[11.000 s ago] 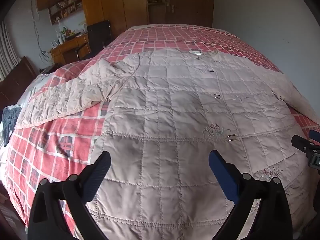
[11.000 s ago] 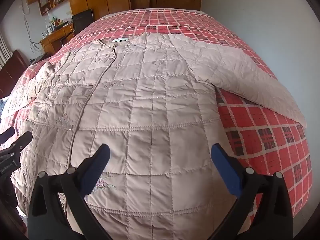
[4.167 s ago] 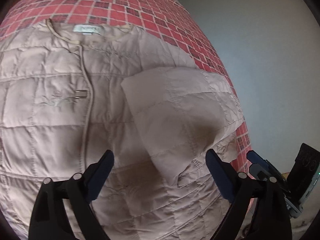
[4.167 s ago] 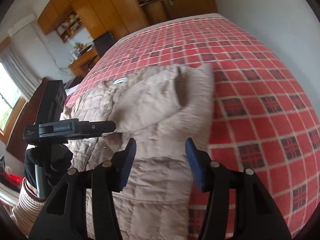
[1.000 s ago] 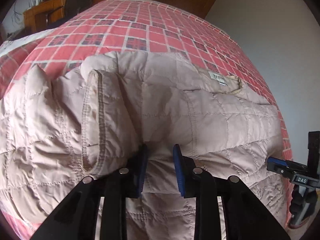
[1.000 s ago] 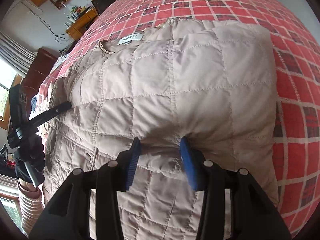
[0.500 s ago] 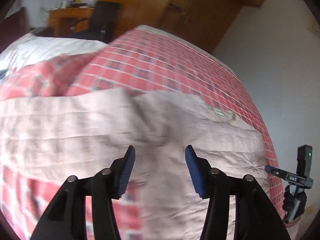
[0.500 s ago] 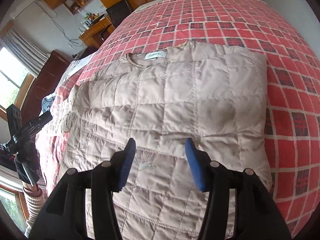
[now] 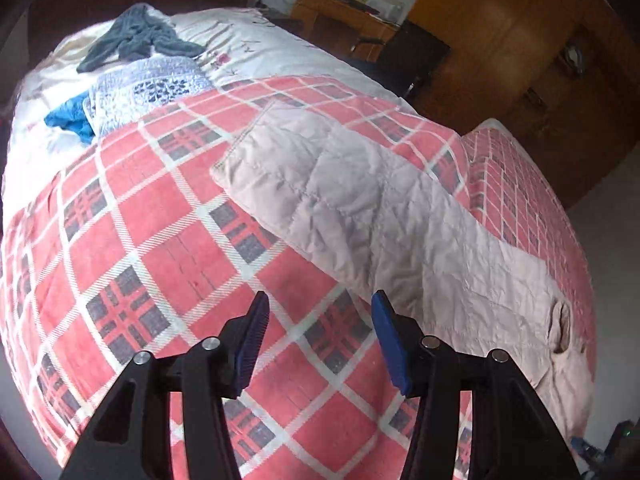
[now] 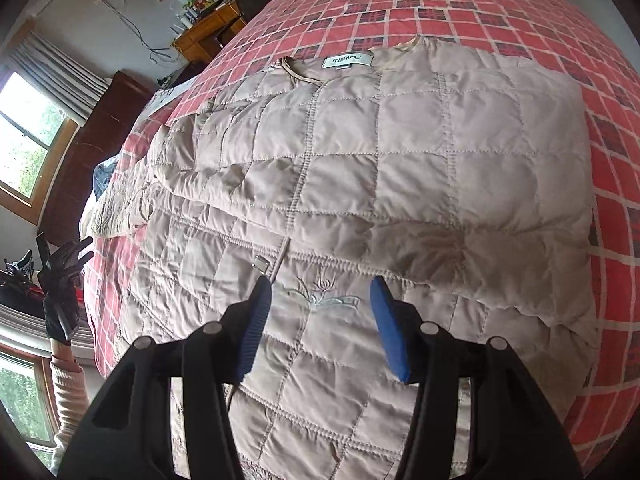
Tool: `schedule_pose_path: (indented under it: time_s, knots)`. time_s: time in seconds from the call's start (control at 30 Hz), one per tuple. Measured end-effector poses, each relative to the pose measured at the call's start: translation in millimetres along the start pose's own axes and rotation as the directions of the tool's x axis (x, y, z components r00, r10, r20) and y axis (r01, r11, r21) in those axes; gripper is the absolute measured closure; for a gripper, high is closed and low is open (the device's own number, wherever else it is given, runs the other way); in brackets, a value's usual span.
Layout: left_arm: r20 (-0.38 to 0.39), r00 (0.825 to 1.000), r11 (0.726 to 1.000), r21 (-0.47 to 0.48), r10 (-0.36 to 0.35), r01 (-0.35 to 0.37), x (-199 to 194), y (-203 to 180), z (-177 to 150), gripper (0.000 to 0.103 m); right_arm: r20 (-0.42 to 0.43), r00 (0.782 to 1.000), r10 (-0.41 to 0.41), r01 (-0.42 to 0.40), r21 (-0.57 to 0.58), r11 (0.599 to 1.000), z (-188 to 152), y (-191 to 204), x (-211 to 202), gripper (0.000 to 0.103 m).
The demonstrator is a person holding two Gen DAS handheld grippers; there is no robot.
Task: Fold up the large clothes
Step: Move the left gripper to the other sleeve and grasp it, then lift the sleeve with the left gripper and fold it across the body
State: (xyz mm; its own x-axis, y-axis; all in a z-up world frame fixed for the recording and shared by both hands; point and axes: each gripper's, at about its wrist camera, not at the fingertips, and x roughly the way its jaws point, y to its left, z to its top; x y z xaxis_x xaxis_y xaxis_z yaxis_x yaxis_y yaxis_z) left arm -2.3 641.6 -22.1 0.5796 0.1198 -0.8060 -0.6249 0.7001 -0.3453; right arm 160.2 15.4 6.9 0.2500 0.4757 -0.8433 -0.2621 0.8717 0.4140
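Note:
A beige quilted jacket [image 10: 360, 184] lies face up on the red plaid bed, its collar label [image 10: 347, 60] at the far end. One sleeve is folded flat across its chest. My right gripper [image 10: 320, 300] hangs open just above the embroidered front, holding nothing. The other sleeve [image 9: 360, 200] stretches out over the bedspread in the left wrist view. Short of that sleeve's near edge my left gripper [image 9: 320, 320] is open and empty. The left gripper [image 10: 60, 264] also shows at the far left of the right wrist view, held beside the bed.
The red plaid bedspread [image 9: 132, 240] covers the bed. A pile of grey, blue and patterned clothes [image 9: 140, 76] lies on white bedding beyond it. A wooden desk and black chair [image 9: 412, 52] stand by the wardrobe. A cream sleeve [image 10: 68, 384] and a window [image 10: 28, 132] are at left.
Both grippers were shut on jacket folds a second ago and have opened and let go. My left gripper has swung left toward the outstretched sleeve. My right gripper has drawn back slightly.

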Motion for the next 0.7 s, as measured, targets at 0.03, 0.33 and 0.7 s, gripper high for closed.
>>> schedule_pose_path:
  time_s: [0.03,0.33,0.7]
  knots:
    - [0.001,1.0,0.999,-0.028,-0.029,0.029,4,4,4,0.049,-0.003,1.0,-0.002,0.002,0.0,1.0,-1,0,1,0.051]
    - [0.074,0.991,0.984,-0.133,-0.109,0.118,24,12,27,0.055,-0.005,1.0,-0.028,0.028,0.016,0.999,-4,-10,3,0.051]
    - [0.158,0.985,0.978,-0.18,-0.074,0.102,16,10,38,0.098,-0.003,1.0,-0.021,0.021,0.033,0.999,-13,-24,0,0.051]
